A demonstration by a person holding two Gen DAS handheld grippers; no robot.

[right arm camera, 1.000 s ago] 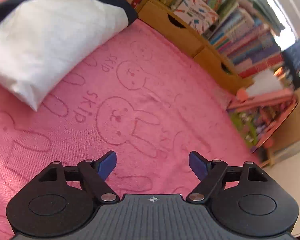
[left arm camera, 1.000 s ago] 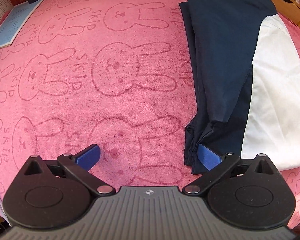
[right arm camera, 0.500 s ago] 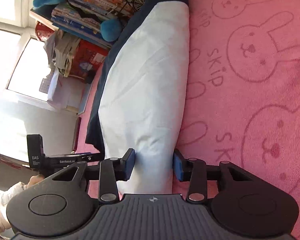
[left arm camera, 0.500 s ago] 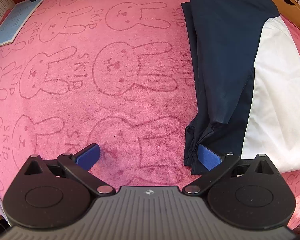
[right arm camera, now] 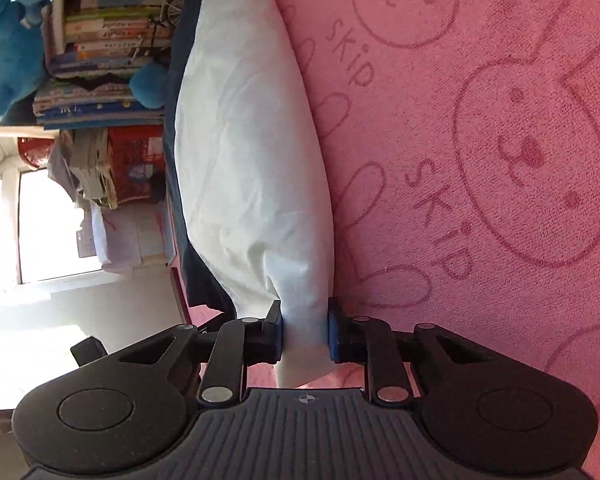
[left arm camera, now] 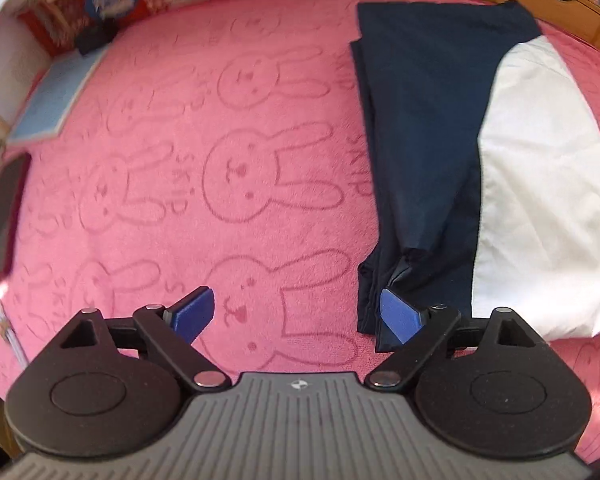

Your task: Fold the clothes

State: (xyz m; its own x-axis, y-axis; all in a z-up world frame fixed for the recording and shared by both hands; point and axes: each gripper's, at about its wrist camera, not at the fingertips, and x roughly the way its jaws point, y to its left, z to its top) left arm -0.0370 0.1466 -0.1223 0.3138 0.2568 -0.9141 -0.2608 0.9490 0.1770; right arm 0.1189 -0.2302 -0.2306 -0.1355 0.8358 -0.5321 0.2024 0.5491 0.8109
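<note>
A pink towel-like cover (left arm camera: 172, 128), printed with outlined rabbits and the word "SKIP", spreads over the whole supporting surface ahead of the left tool. Directly on it, ahead and to the right of that tool, lies a navy-and-white garment (left arm camera: 428, 128), its navy part nearer the middle and its white part further right. Far to the left, a pale blue sheet (left arm camera: 56, 100) lies flat near the cover's edge, with a small black object (left arm camera: 94, 38) at its far end. Nearer on the left edge rests a dark flat slab (left arm camera: 4, 216). From the right tool, the same cover (right arm camera: 480, 140) fills the right side, the garment's white part (right arm camera: 252, 152) lying along it to the left.
</note>
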